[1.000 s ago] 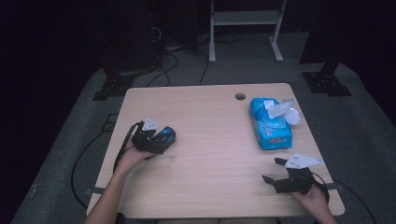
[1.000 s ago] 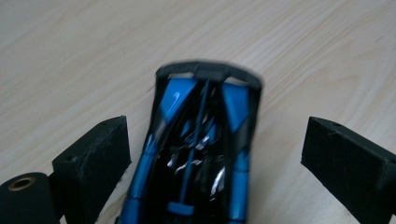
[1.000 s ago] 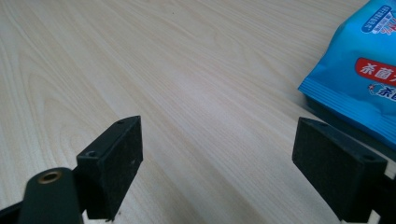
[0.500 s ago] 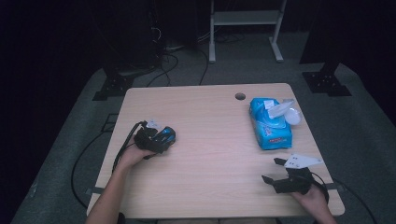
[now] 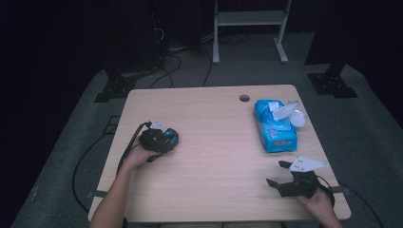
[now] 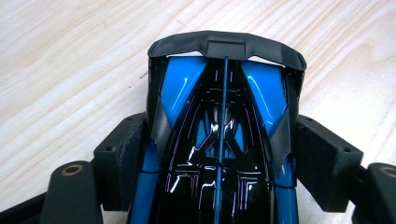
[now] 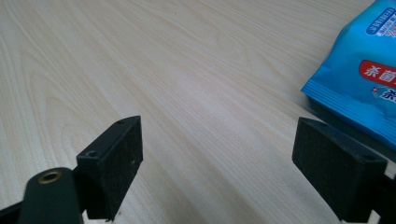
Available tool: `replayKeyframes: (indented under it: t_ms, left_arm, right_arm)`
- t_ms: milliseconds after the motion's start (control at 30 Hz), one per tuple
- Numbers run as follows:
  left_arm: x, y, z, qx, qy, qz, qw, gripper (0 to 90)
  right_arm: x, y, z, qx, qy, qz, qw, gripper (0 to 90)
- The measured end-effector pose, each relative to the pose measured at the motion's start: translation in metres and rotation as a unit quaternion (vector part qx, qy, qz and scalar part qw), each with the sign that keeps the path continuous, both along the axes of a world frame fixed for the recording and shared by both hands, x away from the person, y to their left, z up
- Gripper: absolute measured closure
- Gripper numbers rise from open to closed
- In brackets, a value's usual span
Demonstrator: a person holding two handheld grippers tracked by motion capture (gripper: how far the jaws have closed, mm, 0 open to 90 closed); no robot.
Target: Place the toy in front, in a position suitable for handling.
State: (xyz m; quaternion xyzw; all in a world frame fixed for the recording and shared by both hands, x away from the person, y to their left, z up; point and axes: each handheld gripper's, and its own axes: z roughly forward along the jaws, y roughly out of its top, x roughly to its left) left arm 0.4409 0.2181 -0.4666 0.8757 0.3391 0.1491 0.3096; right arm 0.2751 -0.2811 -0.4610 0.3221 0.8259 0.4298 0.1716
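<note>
**Left jaws closing on a blue-and-black toy car; right jaws wide over bare wood**

In the left gripper view the two black pads [image 6: 122, 158] flank a glossy blue-and-black toy car [image 6: 219, 135], one on each side of its body. The jaws have just been closing, and the pads sit against or just beside the car's flanks — contact looks likely on both sides, though the shiny bodywork makes the last sliver hard to judge. The car's near end is cut off by the bottom of the frame; its far end, a dark curved wing, lies over pale wood.

In the high view the left gripper [image 5: 159, 138] and car sit left of centre on the table [image 5: 214, 161], near the left edge, with a broad stretch of open wood to the right.

The right gripper [image 5: 285, 178] rests at lower right of the high view, near the table's front right corner. Its pads [image 7: 116, 158] stand wide apart with nothing between them — only wood grain ahead. A blue wipes pack [image 5: 274, 126] lies beyond it towards the upper right, its corner entering the right gripper view at upper right, cut off by the frame.
</note>
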Motion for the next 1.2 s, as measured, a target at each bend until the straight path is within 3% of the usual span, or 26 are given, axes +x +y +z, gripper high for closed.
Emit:
replayKeyframes:
  t_ms: [100, 267, 400, 600, 700, 867, 1100, 1200]
  left_arm:
    - [-0.002, 0.001, 0.001, 0.003, -0.012, -0.002, 0.9999, 24.7]
    - [-0.005, 0.003, 0.008, -0.013, -0.032, 0.001, 0.9994, 25.0]
    - [-0.010, 0.007, 0.019, -0.037, -0.051, 0.003, 0.9980, 25.1]
    - [-0.022, 0.020, 0.030, -0.079, -0.079, 0.013, 0.9937, 25.2]
    - [-0.029, 0.028, 0.038, -0.100, -0.095, 0.020, 0.9902, 25.2]
    - [-0.041, 0.039, 0.057, -0.139, -0.133, 0.032, 0.9808, 25.2]
    - [-0.052, 0.040, 0.074, -0.189, -0.164, 0.025, 0.9679, 25.1]
    - [-0.057, 0.035, 0.077, -0.195, -0.168, 0.015, 0.9662, 25.1]
  right_arm:
    - [0.000, 0.000, 0.000, 0.000, 0.001, -0.001, 1.0000, 15.4]
    - [-0.001, -0.001, 0.000, 0.002, 0.001, -0.003, 1.0000, 15.4]
    - [-0.001, -0.001, 0.001, 0.002, -0.002, -0.003, 1.0000, 15.4]
    - [-0.001, 0.000, 0.001, 0.001, -0.003, -0.002, 1.0000, 15.4]
    - [-0.001, 0.001, 0.001, 0.000, -0.004, -0.002, 1.0000, 15.4]
    - [0.000, 0.002, 0.001, -0.002, -0.003, -0.002, 1.0000, 15.4]
    - [0.000, 0.003, 0.001, -0.003, -0.004, -0.002, 1.0000, 15.4]
    - [0.000, 0.002, 0.001, -0.001, -0.005, -0.002, 1.0000, 15.4]
